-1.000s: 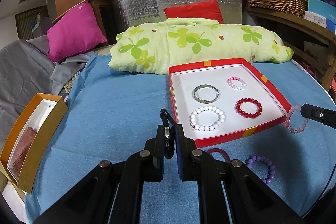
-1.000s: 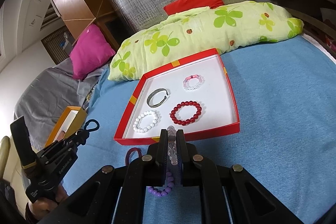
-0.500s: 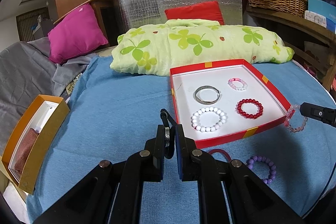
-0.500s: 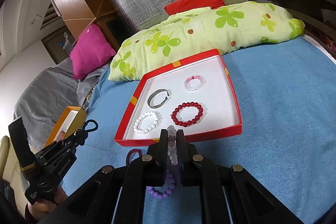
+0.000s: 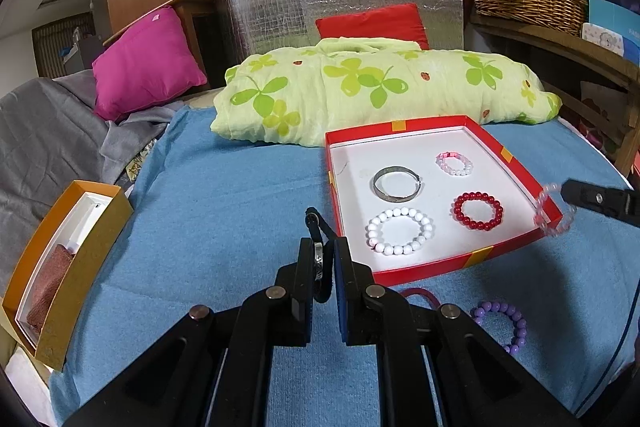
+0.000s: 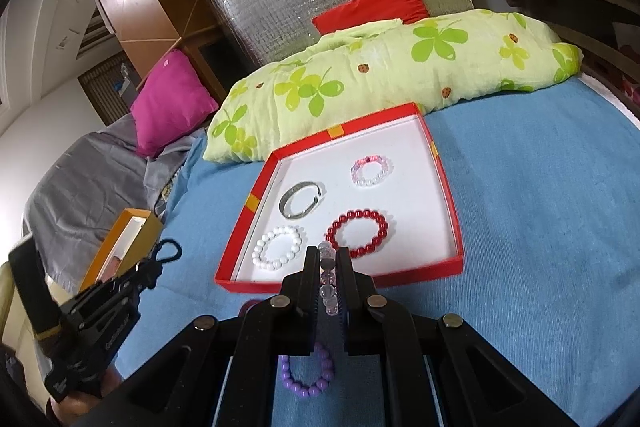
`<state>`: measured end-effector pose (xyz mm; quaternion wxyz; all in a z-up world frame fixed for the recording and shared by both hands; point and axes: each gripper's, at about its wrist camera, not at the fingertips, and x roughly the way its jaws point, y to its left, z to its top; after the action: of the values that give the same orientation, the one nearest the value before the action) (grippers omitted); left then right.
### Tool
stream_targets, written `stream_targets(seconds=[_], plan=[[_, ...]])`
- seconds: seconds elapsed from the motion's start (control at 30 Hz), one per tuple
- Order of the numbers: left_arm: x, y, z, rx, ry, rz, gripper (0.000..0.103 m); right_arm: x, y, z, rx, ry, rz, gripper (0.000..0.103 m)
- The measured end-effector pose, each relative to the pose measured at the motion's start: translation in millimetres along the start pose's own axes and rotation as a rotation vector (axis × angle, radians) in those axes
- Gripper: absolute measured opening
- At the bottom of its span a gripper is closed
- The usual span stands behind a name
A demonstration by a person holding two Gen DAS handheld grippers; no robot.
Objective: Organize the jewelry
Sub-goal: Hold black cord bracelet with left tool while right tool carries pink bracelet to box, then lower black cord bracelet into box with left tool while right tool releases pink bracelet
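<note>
Your right gripper (image 6: pixel 329 267) pinches a clear bead bracelet (image 6: pixel 327 281), held in the air at the near right corner of the red tray (image 5: pixel 434 273). Your left gripper (image 5: pixel 323 259) is clamped on a dark cord bracelet (image 5: pixel 318 239) just left of the tray. Inside lie a silver bangle (image 5: pixel 397 183), a pink bracelet (image 5: pixel 454 163), a red one (image 5: pixel 478 210) and a white one (image 5: pixel 400 231). A purple bracelet (image 5: pixel 502 325) rests on the blue blanket (image 5: pixel 224 195) in front of the tray.
</note>
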<state>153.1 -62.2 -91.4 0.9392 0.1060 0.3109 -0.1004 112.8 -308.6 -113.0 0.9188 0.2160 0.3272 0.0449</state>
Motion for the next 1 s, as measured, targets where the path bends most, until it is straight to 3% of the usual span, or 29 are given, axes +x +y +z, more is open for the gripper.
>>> stream_targets(seconds=[0.33,0.6,1.0], plan=[[8,1,1,0.001,0.015,0.010,0.010,30,2,21,0.045,-0.017,0.052,0.009],[18,7,7,-0.026,0.029,0.002,0.010,56,-16,44,0.087,-0.025,0.029,0.009],[57,-7,68,0.027,-0.002,-0.106,0.010,72,-46,81,0.141,-0.051,0.013,0.009]])
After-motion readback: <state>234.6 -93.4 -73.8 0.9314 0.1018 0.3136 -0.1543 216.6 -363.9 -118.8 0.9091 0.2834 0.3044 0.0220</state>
